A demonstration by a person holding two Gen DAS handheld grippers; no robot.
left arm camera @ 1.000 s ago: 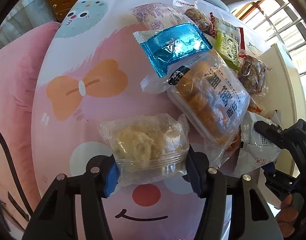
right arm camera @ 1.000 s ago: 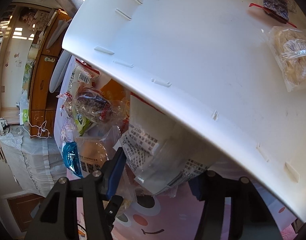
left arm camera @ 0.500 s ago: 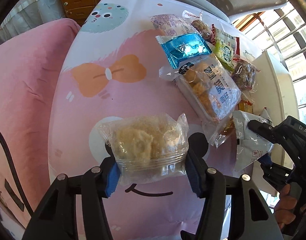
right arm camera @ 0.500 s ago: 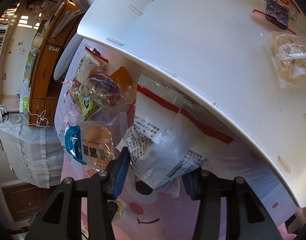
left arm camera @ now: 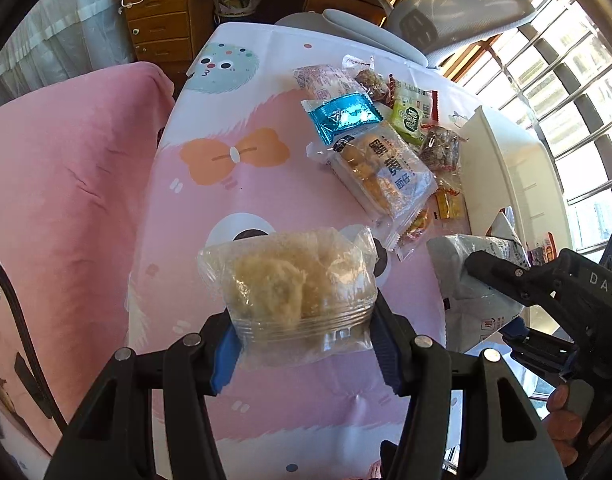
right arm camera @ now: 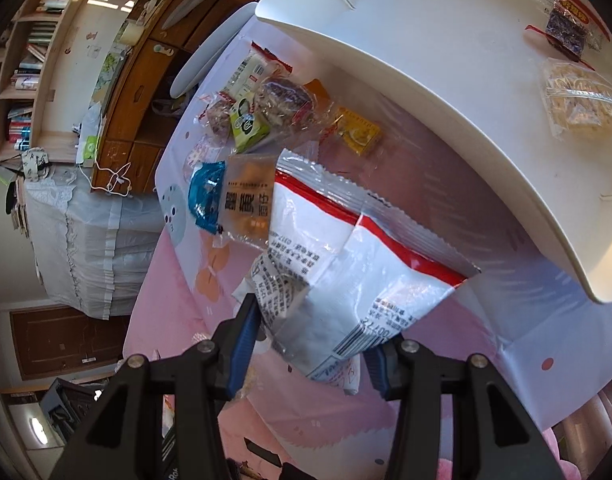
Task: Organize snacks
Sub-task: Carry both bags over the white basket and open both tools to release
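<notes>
My left gripper (left arm camera: 304,346) is shut on a clear packet of pale puffed snack (left arm camera: 294,280), held above the pink cartoon cloth (left arm camera: 234,200). My right gripper (right arm camera: 311,350) is shut on a white packet with a red stripe (right arm camera: 345,256), held above the cloth beside the white tray (right arm camera: 445,80); this gripper and packet also show in the left wrist view (left arm camera: 473,280). A pile of snacks lies on the cloth: a blue foil packet (left arm camera: 343,118), a bread packet (left arm camera: 385,172), a green packet (left arm camera: 409,116).
The white tray holds a dark red-edged snack (right arm camera: 565,28) and a clear pale snack packet (right arm camera: 577,100). A pink cushion (left arm camera: 66,184) lies left of the cloth. Wooden drawers (left arm camera: 158,24) and a grey chair (left arm camera: 457,12) stand behind.
Both grippers have risen and pulled back with their packets. The white red-striped packet has come out from under the tray's edge.
</notes>
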